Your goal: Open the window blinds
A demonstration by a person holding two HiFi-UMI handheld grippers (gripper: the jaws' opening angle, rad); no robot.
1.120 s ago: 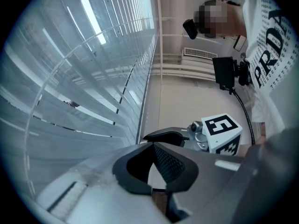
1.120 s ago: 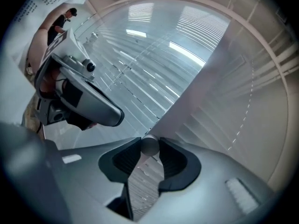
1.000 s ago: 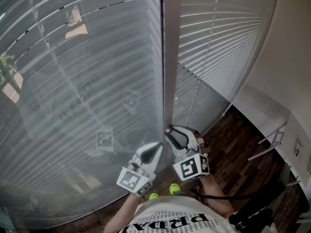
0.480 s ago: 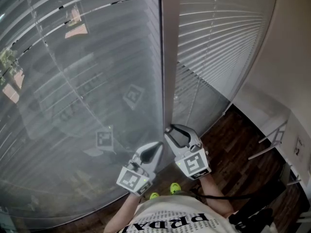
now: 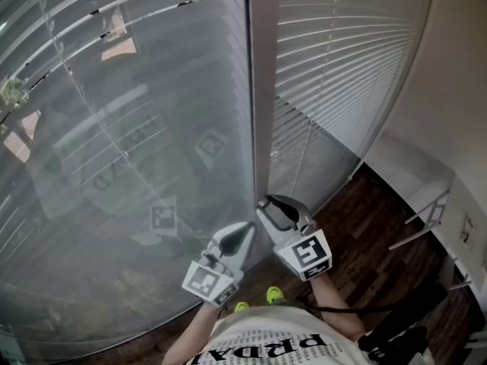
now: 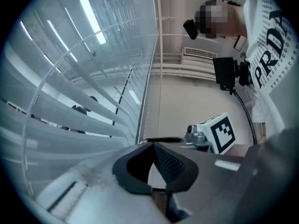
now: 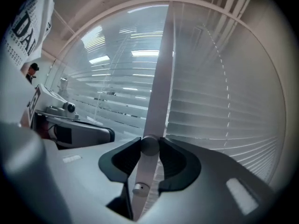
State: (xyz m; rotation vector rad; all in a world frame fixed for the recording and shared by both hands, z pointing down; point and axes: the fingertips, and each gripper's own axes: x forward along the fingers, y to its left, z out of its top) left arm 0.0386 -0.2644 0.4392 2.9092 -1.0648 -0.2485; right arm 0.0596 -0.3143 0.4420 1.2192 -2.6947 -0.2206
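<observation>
Delta vs a second ago: right tool [image 7: 149, 146] has rolled about its own axis, and the right marker cube [image 5: 307, 253] now faces more upward. Left tool [image 6: 151, 144] and left marker cube [image 5: 204, 282] are unchanged. Slat change is too slight to call.

Counts: 2 tools, 2 cubes, 1 round knob, 1 smaller stud, 1 mullion, 2 blinds.

Left tool: tips together, nothing between them, just left of the mullion [image 5: 262, 90].

Right tool: jaws fairly wide, clamped on the round knob [image 7: 150, 144] on the mullion. The stud [image 7: 138, 188] sits just below the knob.

Left blind [image 5: 114, 128] hangs left of the mullion, right blind [image 5: 342, 67] right of it.
</observation>
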